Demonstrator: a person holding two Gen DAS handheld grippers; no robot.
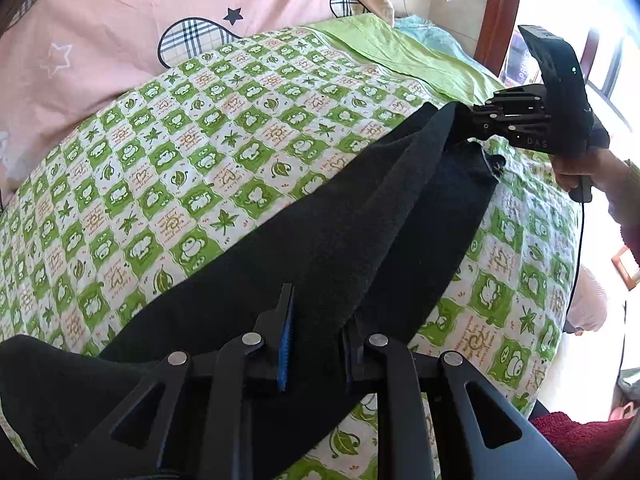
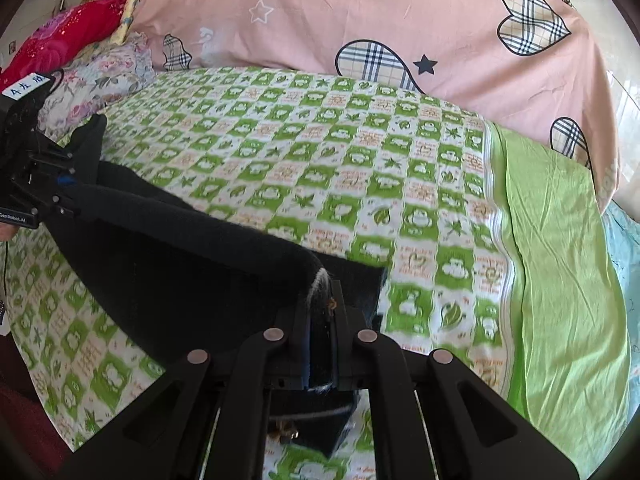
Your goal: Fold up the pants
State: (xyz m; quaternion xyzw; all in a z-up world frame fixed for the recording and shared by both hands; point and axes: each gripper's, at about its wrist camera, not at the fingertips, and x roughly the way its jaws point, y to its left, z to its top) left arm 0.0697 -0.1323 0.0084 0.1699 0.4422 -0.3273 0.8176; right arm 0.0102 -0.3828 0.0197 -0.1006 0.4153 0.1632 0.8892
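Note:
Black pants (image 1: 320, 220) stretch in a long band across the green checked bedsheet (image 1: 200, 140), lifted between both grippers. In the left wrist view my left gripper (image 1: 320, 314) is shut on one end, with dark cloth bunched between its blue pads. At the far end, the right gripper (image 1: 460, 118) pinches the other end, held by a person's hand (image 1: 580, 172). From the right wrist camera, my right gripper (image 2: 322, 300) is shut on a pants (image 2: 180, 248) edge with a whitish fuzzy hem. The left gripper (image 2: 78, 186) grips the cloth at far left.
A pink duvet (image 2: 360, 20) with plaid hearts lies along the back of the bedsheet (image 2: 320, 160). A floral pillow (image 2: 100, 80) and red fabric (image 2: 60, 36) sit at the back left. A plain green border (image 2: 560, 260) runs down the right; a wooden window frame (image 1: 500, 12) stands beyond.

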